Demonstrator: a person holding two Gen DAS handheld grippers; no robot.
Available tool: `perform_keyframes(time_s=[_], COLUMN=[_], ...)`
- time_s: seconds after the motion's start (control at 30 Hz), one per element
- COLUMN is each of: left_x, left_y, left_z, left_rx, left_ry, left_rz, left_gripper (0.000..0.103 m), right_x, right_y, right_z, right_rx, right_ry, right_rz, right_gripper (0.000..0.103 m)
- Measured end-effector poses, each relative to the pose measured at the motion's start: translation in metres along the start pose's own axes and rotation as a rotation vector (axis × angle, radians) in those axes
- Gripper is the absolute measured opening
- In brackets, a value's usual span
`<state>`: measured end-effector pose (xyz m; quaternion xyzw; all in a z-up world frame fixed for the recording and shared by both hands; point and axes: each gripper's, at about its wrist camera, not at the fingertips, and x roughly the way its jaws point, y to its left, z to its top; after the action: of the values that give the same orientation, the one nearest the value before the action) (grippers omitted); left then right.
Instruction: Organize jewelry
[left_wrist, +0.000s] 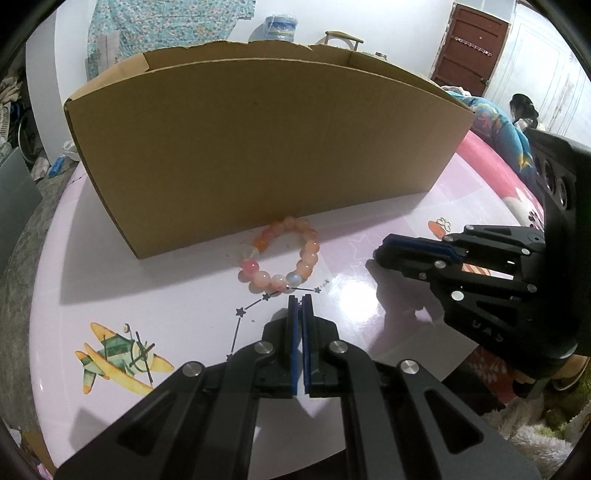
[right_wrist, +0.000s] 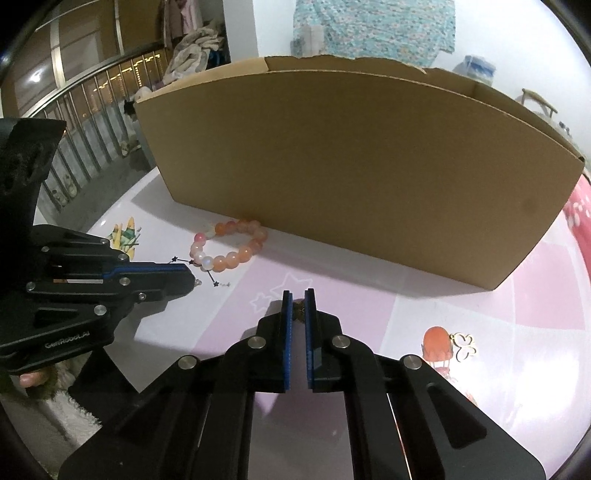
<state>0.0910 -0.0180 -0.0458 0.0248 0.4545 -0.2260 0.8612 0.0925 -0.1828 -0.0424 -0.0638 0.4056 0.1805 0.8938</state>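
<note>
A bracelet of orange and pink beads (left_wrist: 284, 254) (right_wrist: 231, 243) lies on the table against the front wall of a tall open cardboard box (left_wrist: 258, 147) (right_wrist: 351, 177). My left gripper (left_wrist: 300, 299) (right_wrist: 190, 277) is shut just short of the bracelet; a tiny pale speck shows at its tip, and I cannot tell whether it is held. To the right of the bracelet, my right gripper (right_wrist: 298, 295) (left_wrist: 380, 254) is shut on a small gold-brown piece of jewelry (right_wrist: 298, 312), low over the table. A gold butterfly-shaped piece (right_wrist: 465, 349) (left_wrist: 441, 223) lies on the table further right.
The round table (left_wrist: 184, 288) has a pale pink top with printed planes, stars and a balloon. The box stands across its far side and hides what is inside. A railing (right_wrist: 85, 122) and clutter lie beyond on the left. A person (left_wrist: 521, 107) sits far right.
</note>
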Motion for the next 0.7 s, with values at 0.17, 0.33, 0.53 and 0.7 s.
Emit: perform_keyframes(time_s=[0.17,0.33,0.53,0.7], left_x=[-0.006,-0.021,-0.053,-0.097], left_y=[-0.001,-0.002,-0.003,0.000], left_z=[0.000,0.002,0.011,0.035], left_rx=[0.006,0.021,0.039,0.060], left_ry=[-0.025,-0.061,-0.135,-0.248], left_rz=[0.000,-0.004,-0.022,-0.039], left_gripper=[0.002,0.001,0.001,0.001], right_x=[-0.009,-0.021,-0.046,-0.077], right_y=[0.000,0.001,0.005,0.002], right_z=[-0.001,0.002,0.013,0.038], right_rx=[0.000,0.010,0.023,0.025], right_ry=[-0.016,-0.040,-0.101,-0.198], right_rz=[-0.009,-0.019,-0.024,-0.013], right_gripper=[0.004,0.004,0.004,0.004])
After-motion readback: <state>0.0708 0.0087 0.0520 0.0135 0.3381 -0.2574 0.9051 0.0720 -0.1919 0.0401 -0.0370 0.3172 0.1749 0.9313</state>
